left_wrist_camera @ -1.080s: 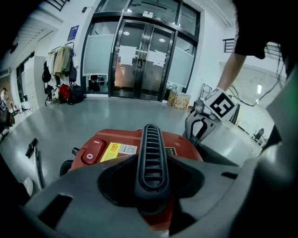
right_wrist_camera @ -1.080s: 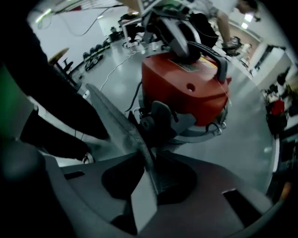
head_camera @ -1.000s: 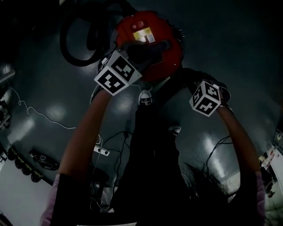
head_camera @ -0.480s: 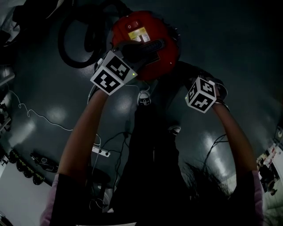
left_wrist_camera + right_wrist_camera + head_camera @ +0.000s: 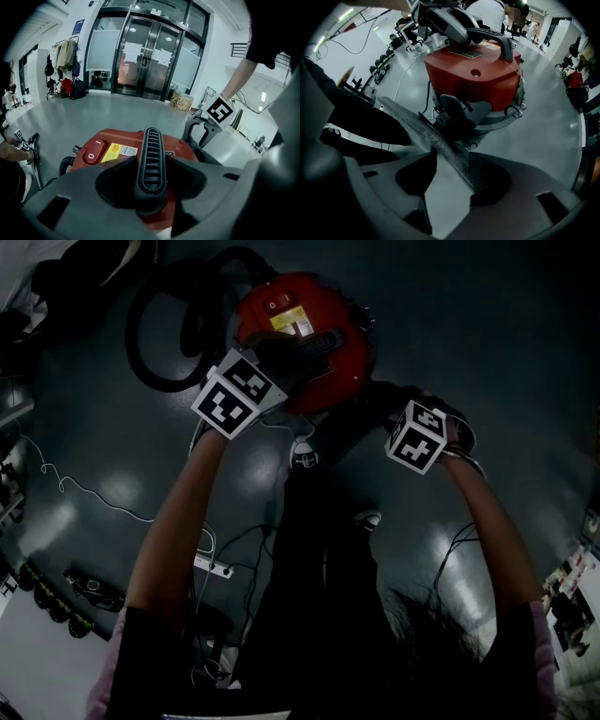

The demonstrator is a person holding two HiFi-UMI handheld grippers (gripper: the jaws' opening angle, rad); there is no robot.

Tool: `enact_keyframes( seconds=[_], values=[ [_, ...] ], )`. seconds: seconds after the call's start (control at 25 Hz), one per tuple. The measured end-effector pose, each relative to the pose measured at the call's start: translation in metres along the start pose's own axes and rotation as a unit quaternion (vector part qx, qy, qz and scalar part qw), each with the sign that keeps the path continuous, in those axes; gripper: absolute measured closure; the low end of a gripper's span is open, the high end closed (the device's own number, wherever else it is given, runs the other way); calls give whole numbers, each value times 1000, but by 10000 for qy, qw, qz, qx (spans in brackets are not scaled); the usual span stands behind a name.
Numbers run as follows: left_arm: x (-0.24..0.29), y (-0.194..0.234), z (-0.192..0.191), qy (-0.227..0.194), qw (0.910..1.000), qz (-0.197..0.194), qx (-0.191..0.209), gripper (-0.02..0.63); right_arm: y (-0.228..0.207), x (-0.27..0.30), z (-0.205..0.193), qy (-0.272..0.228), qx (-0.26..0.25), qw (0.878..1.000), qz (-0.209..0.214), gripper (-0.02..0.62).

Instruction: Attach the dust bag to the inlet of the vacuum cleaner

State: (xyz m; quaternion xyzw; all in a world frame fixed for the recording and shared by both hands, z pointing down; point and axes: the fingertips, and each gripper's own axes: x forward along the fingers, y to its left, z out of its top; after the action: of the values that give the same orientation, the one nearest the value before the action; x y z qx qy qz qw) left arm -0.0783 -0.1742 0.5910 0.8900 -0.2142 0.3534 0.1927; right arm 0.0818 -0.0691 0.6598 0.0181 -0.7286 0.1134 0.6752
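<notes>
What we take for the dust bag, a grey fabric piece with a mesh-textured seam (image 5: 436, 142), runs slantwise between the jaws of our right gripper (image 5: 450, 187), just in front of the base of the red, drum-shaped plastic vacuum cleaner (image 5: 478, 79). Those jaws are opening wide and their pads stand clear of the seam, so the fabric merely lies between them. We judge this a letting-go in order to take a better hold nearer the bag's mouth (the inlet itself we cannot make out in any view). This gripper points down beside the grey plastic latch (image 5: 454, 111) at the machine's front. Our left gripper (image 5: 150, 199) has the black ribbed plastic handle (image 5: 150, 159) on top of the cleaner between its jaws. They are opening a little, yet the pads look to rest against the handle's sides, which steadies the machine while the other hand works. Beyond, the black corrugated hose (image 5: 202, 324) coils on the glossy grey floor (image 5: 487, 352).
</notes>
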Motion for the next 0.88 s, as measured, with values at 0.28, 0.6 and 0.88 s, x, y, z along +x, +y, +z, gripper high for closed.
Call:
enact_keyframes(
  seconds=[0.28,0.6,0.88],
  values=[
    [-26,-5,13,-270,9989,240,-282,425,8,-22,-4,-84,-71,9999,-82,383],
    [-80,-32,28,-851,9914,610,-788,425,-8,-85,-4,-699,840,9921,-613,385],
    [-129,-120,49,-1219,9734,524,-1870,428,44,-163,21,-1953,1929,9606,-426,393]
  ],
)
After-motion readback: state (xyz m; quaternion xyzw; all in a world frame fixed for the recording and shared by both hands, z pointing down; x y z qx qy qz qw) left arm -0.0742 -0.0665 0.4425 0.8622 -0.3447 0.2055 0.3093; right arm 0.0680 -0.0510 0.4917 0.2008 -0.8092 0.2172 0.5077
